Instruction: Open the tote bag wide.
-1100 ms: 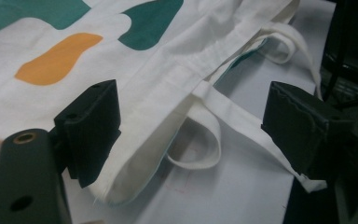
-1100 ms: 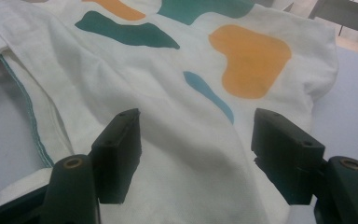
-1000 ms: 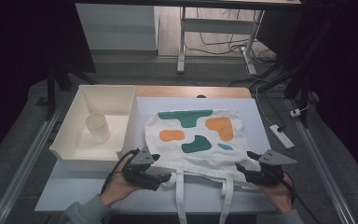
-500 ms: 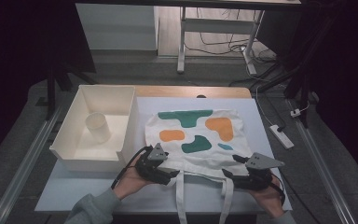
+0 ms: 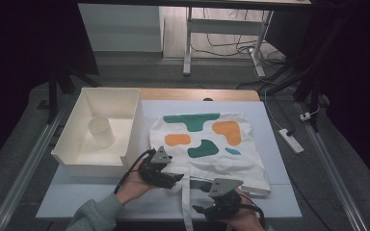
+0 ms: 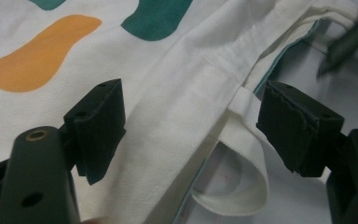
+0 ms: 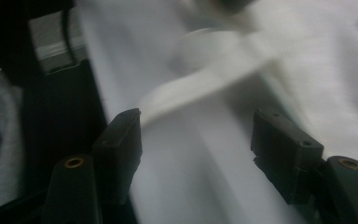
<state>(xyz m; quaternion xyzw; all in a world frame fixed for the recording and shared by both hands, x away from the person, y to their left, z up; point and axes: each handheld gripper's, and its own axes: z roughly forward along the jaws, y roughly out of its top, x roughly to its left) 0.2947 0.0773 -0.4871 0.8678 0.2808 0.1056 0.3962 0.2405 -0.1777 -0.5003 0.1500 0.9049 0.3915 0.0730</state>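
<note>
Both grippers had jaws apart: left gripper (image 5: 173, 176) over tote bag (image 5: 231, 159) hem w/ strap (image 6: 242, 186) between jaws, right gripper (image 5: 207, 210) near front table (image 5: 91, 202) edge.

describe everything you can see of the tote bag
The white cloth tote bag with green and orange blobs lies flat on the pale blue table mat, opening toward the person, white straps trailing off the near edge. The left claw, open, straddles its hem beside a strap loop; the right claw hangs open over a strap.
</note>
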